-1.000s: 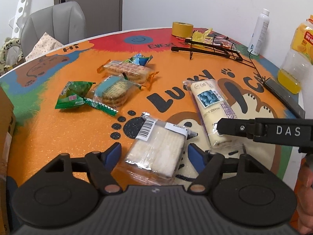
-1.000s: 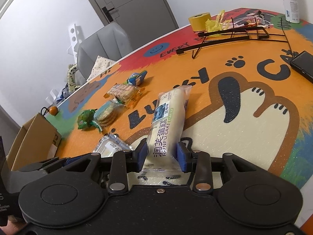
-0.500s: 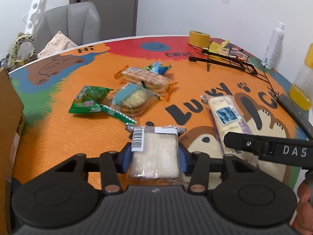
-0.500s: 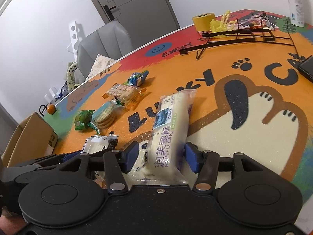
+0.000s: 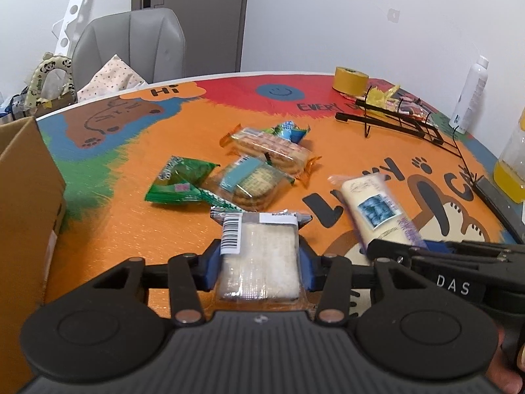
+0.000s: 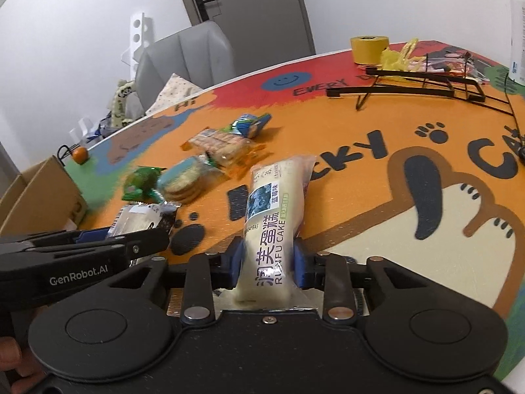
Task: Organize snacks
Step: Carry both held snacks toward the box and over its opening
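Round table (image 5: 137, 229) with orange cartoon top, loose snacks mid-surface. Left gripper (image 5: 259, 262) pinching white rice-cake packet (image 5: 259, 259) at near edge. Right gripper (image 6: 267, 262) clamped on long cake bar (image 6: 274, 220), far end angled up

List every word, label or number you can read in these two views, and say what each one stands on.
"RUNFU CAKE": long cream cake packet in the right gripper.
"DAS": right gripper body, left wrist view.
"GenRobot.AI": left gripper body, right wrist view.
"Hi", "EVERY", "CKY": orange printed tablecloth.
Barcode digits on the clear square rice-cracker packet: too small.
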{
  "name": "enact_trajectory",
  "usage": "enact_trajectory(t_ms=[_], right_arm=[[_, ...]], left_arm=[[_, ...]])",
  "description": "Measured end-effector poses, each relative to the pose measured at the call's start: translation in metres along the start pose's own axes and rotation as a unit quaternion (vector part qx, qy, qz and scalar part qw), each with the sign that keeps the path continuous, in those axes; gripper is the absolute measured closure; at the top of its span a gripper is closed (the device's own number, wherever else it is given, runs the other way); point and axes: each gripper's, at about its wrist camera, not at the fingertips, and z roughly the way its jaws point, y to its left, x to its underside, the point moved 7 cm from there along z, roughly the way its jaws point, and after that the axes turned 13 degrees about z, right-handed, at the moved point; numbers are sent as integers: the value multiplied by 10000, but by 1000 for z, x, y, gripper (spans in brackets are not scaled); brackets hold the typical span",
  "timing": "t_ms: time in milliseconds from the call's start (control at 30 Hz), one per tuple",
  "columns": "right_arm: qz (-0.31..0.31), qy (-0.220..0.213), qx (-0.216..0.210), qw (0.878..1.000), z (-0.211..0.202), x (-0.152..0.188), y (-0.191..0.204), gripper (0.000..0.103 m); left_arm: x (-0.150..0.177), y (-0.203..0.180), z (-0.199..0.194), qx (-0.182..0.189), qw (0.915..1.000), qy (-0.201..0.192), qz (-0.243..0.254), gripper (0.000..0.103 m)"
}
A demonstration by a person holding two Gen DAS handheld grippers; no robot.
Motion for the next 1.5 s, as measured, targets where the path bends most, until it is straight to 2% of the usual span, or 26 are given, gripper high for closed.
enact_trajectory(t_ms=[267,433,533,800,1033,1500], right_arm=[[55,-163,-219,9996,-15,-3,20,79],[-4,-201,-391,9990,-21,-3,35,88],[-29,-210,-463,9987,-23,-3,42,91],[50,-204,-564,9982,-27,1,46,93],[150,-400,-657,9969,-42,-9,47,94],[-56,-494,-1172,9919,-48,-22,97,94]], left_arm=[[-6,16,-24,-149,9995,-272,-91,57],[-9,27,-42,-218,9986,-445,-187,57],[-11,34,-52,-264,9979,-535,-253,57],[-7,47,-67,-358,9967,-629,-363,57],[-6,54,-77,-377,9958,-700,-459,57],[-16,98,-118,-733,9889,-1075,-723,57]])
